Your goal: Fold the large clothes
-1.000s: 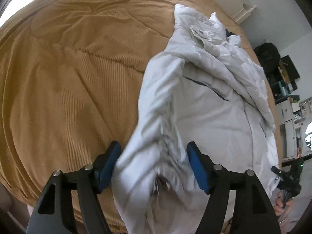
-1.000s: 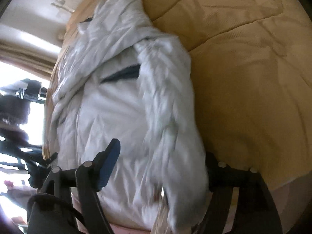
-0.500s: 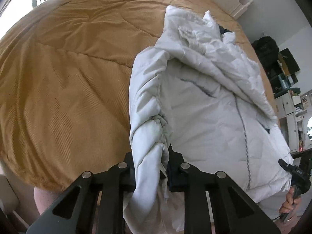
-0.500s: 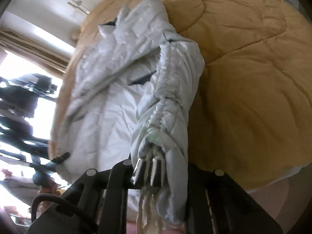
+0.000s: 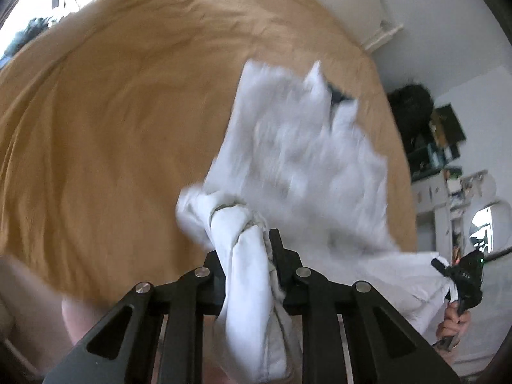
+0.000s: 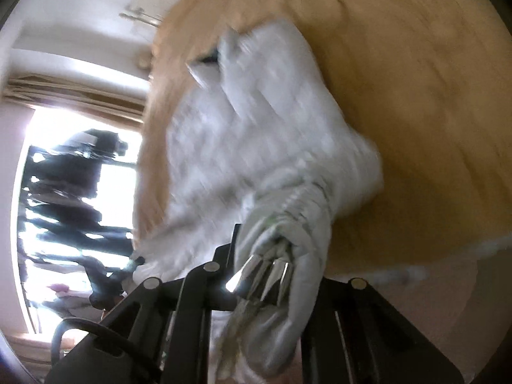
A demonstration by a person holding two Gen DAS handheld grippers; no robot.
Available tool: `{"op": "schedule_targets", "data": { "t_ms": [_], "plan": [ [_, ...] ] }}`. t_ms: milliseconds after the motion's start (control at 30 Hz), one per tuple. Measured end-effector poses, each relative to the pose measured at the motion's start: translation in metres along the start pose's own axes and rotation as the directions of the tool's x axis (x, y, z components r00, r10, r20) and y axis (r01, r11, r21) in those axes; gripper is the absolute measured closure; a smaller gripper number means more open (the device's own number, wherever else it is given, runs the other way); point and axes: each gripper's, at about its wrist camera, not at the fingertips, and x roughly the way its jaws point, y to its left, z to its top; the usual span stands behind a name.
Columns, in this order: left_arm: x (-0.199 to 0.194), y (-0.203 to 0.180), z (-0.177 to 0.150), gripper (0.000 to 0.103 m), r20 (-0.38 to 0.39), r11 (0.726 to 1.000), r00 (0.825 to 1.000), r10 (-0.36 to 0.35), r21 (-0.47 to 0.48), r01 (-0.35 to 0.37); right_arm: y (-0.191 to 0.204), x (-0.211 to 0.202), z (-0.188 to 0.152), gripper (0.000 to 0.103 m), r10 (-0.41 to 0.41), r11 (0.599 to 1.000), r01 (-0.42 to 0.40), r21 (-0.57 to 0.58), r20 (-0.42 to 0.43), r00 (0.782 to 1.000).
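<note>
A white puffy jacket [image 5: 297, 160] lies lengthwise on a tan quilted bed [image 5: 112, 128], its near end lifted off the quilt and blurred. My left gripper [image 5: 246, 249] is shut on a bunched lower corner of it. In the right wrist view the jacket [image 6: 256, 134] hangs from my right gripper [image 6: 275, 256], which is shut on the other bunched corner, with metal cord tips [image 6: 265, 275] dangling there. The right gripper's right finger is hidden by fabric. The right gripper [image 5: 460, 278], held by a hand, also shows at the left wrist view's far right.
The tan quilt [image 6: 416, 112] spreads wide beside the jacket. A dark bag [image 5: 412, 108] and cluttered shelves stand past the bed. A bright window with a dark clothes rack [image 6: 70, 192] shows in the right wrist view. The bed's near edge lies just below both grippers.
Both grippers went from open around the jacket's lower corners to shut on them, then rose, pulling the near end of the jacket up off the quilt.
</note>
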Motion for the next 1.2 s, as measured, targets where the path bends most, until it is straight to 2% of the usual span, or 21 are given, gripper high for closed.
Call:
{"op": "schedule_targets", "data": {
  "t_ms": [133, 167, 267, 367, 433, 500, 567, 667, 733, 767, 833, 867, 900, 933, 967, 1000, 1033, 1100, 1133, 1167, 1200],
  "plan": [
    [0.033, -0.031, 0.1, 0.084, 0.053, 1.0, 0.998, 0.018, -0.016, -0.017, 0.039, 0.019, 0.093, 0.09, 0.01, 0.998, -0.005, -0.069, 0.062, 0.998],
    [0.052, -0.037, 0.13, 0.084, 0.048, 0.999, 0.999, 0.025, -0.027, -0.024, 0.049, 0.027, 0.111, 0.09, 0.004, 0.997, 0.002, -0.076, 0.078, 0.997],
    [0.123, -0.045, 0.196, 0.083, 0.004, 0.995, 0.997, 0.073, -0.066, -0.073, 0.064, 0.059, 0.178, 0.09, 0.0, 0.998, 0.007, -0.062, 0.112, 0.994],
    [0.197, -0.032, 0.227, 0.083, -0.074, 0.98, 0.981, 0.182, -0.067, -0.187, 0.05, 0.111, 0.238, 0.089, -0.08, 0.996, 0.076, 0.039, 0.104, 0.991],
    [0.247, -0.02, 0.235, 0.083, -0.143, 0.97, 0.968, 0.205, -0.101, -0.221, 0.021, 0.154, 0.268, 0.089, -0.16, 0.98, 0.148, 0.132, 0.078, 0.984],
    [0.265, -0.006, 0.232, 0.081, -0.147, 0.964, 0.97, 0.193, -0.156, -0.216, -0.009, 0.187, 0.276, 0.09, -0.204, 0.962, 0.194, 0.193, 0.032, 0.979],
    [0.271, -0.001, 0.232, 0.081, -0.143, 0.962, 0.971, 0.194, -0.164, -0.216, -0.035, 0.205, 0.276, 0.09, -0.164, 0.957, 0.153, 0.248, 0.026, 0.986],
    [0.26, 0.002, 0.238, 0.078, -0.158, 0.971, 0.975, 0.159, -0.153, -0.183, -0.049, 0.211, 0.282, 0.085, -0.08, 0.953, 0.067, 0.297, 0.034, 0.996],
    [0.239, 0.011, 0.247, 0.075, -0.142, 0.974, 0.988, 0.057, -0.21, -0.086, -0.048, 0.204, 0.286, 0.081, -0.047, 0.952, 0.038, 0.303, 0.024, 0.999],
    [0.22, 0.02, 0.253, 0.072, -0.103, 0.964, 0.994, -0.028, -0.267, -0.001, -0.047, 0.197, 0.286, 0.079, -0.039, 0.953, 0.03, 0.3, 0.025, 0.999],
    [0.194, 0.032, 0.261, 0.066, -0.051, 0.935, 0.992, -0.119, -0.34, 0.095, -0.043, 0.177, 0.287, 0.071, -0.011, 0.958, -0.006, 0.287, 0.059, 0.998],
    [0.183, 0.035, 0.266, 0.063, -0.032, 0.931, 0.992, -0.12, -0.352, 0.101, -0.039, 0.174, 0.292, 0.065, 0.007, 0.958, -0.03, 0.286, 0.08, 0.997],
    [0.169, 0.036, 0.274, 0.06, -0.006, 0.94, 0.998, -0.056, -0.339, 0.05, -0.039, 0.164, 0.292, 0.062, 0.028, 0.957, -0.056, 0.285, 0.103, 0.994],
    [0.152, 0.034, 0.281, 0.049, 0.043, 0.95, 0.997, 0.061, -0.31, -0.045, -0.037, 0.155, 0.294, 0.055, 0.045, 0.956, -0.077, 0.284, 0.119, 0.992],
    [0.141, 0.032, 0.287, 0.035, 0.084, 0.95, 0.986, 0.146, -0.291, -0.116, -0.036, 0.15, 0.295, 0.048, 0.049, 0.955, -0.081, 0.285, 0.119, 0.992],
    [0.126, 0.029, 0.289, 0.032, 0.121, 0.945, 0.971, 0.208, -0.281, -0.168, -0.034, 0.146, 0.296, 0.045, 0.042, 0.955, -0.075, 0.286, 0.119, 0.992],
    [0.117, 0.026, 0.289, 0.031, 0.135, 0.946, 0.969, 0.207, -0.281, -0.163, -0.03, 0.141, 0.295, 0.037, 0.039, 0.956, -0.073, 0.284, 0.125, 0.991],
    [0.105, 0.017, 0.282, 0.031, 0.151, 0.959, 0.981, 0.123, -0.273, -0.078, -0.022, 0.13, 0.288, 0.029, 0.075, 0.955, -0.117, 0.273, 0.162, 0.984],
    [0.101, 0.007, 0.274, 0.031, 0.154, 0.967, 0.983, 0.1, -0.249, -0.06, -0.016, 0.125, 0.283, 0.02, 0.108, 0.95, -0.159, 0.267, 0.196, 0.975],
    [0.101, -0.009, 0.265, 0.031, 0.152, 0.976, 0.983, 0.103, -0.206, -0.071, -0.013, 0.123, 0.28, 0.014, 0.136, 0.949, -0.189, 0.253, 0.214, 0.967],
    [0.101, -0.02, 0.257, 0.031, 0.15, 0.982, 0.982, 0.111, -0.166, -0.085, -0.009, 0.119, 0.277, 0.014, 0.154, 0.947, -0.209, 0.244, 0.227, 0.962]
  ]
}}
